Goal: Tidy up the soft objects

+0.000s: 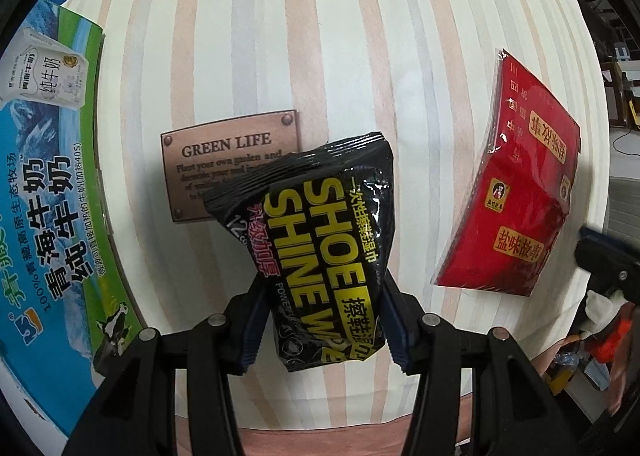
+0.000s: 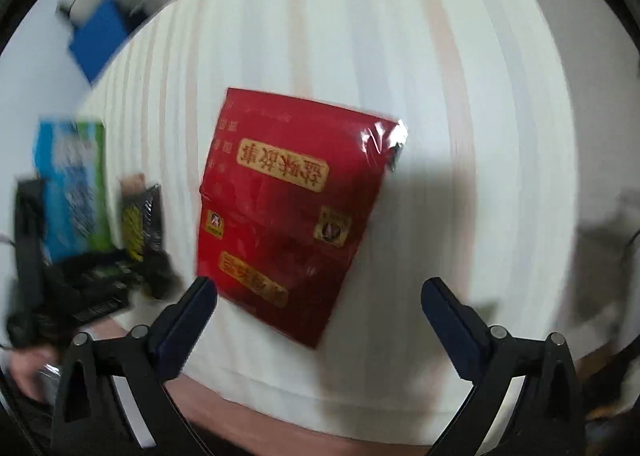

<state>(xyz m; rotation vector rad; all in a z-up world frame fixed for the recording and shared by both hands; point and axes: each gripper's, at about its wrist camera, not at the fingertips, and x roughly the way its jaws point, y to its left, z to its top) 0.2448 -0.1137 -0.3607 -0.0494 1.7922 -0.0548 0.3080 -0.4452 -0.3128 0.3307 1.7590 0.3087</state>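
Note:
My left gripper (image 1: 320, 320) is shut on a black "SHOE SHINE" wipes packet (image 1: 320, 240) and holds it above the striped tablecloth (image 1: 280, 36). The packet also shows, blurred, at the left of the right wrist view (image 2: 140, 216). A red soft pack with gold labels (image 1: 520, 200) lies flat on the cloth to the right. My right gripper (image 2: 320, 304) is open, its jaws wide apart just in front of the near edge of the red pack (image 2: 280, 208), not touching it. The right gripper shows at the right edge of the left wrist view (image 1: 608, 256).
A blue and green milk carton box (image 1: 52, 184) stands at the left edge of the table; it also shows in the right wrist view (image 2: 72, 184). A brown "GREEN LIFE" print (image 1: 224, 152) is on the cloth. The table's near edge (image 1: 320, 420) is close below.

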